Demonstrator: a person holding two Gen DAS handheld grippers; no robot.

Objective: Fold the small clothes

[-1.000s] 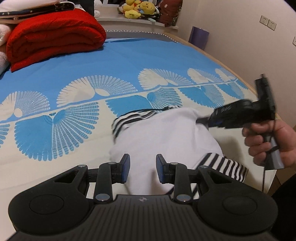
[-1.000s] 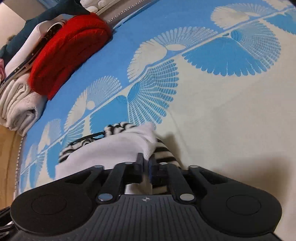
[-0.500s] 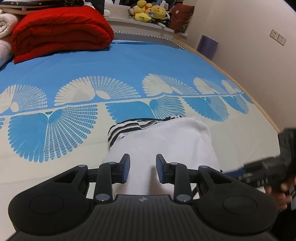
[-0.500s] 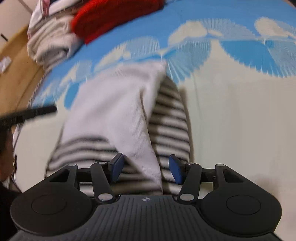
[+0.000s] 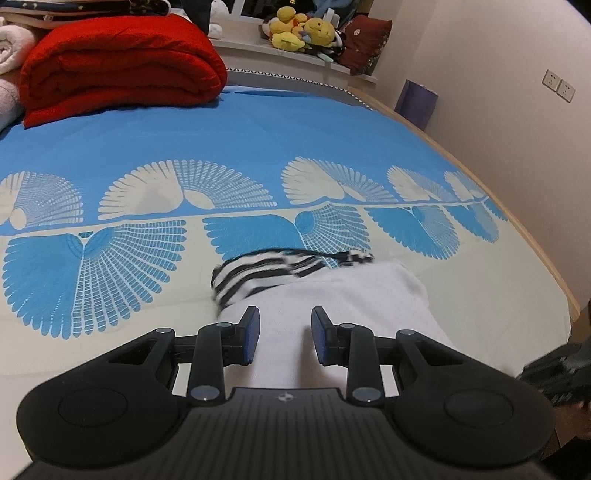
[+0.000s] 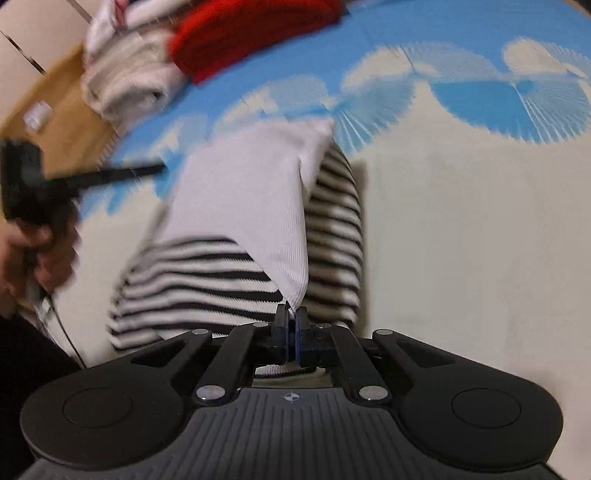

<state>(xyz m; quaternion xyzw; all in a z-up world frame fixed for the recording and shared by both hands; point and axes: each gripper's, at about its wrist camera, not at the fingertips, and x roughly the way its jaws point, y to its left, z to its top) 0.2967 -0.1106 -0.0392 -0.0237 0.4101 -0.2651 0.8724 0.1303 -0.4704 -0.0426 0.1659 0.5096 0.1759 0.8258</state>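
A small white garment with black-and-white striped parts (image 5: pixel 332 291) lies partly folded on the bed. In the left wrist view my left gripper (image 5: pixel 282 334) is open and empty, hovering over the garment's white near edge. In the right wrist view the garment (image 6: pixel 251 206) shows a white panel folded over striped fabric. My right gripper (image 6: pixel 291 321) is shut on the garment's near white corner, over the striped hem. The left gripper also shows in the right wrist view (image 6: pixel 122 173), at the left, blurred. The right gripper's body (image 5: pixel 554 369) shows at the left wrist view's right edge.
The bedspread (image 5: pixel 258 147) is blue and cream with fan patterns. A rolled red blanket (image 5: pixel 118 62) and folded towels (image 6: pixel 125 81) lie at the head of the bed. Plush toys (image 5: pixel 303 29) sit on a shelf behind. The bed's wooden edge (image 5: pixel 535 243) runs along the right, by the wall.
My right gripper let go of the white fold, swung round to the garment's near end, opened wide, and has now shut on the near white corner. The left gripper stayed open.
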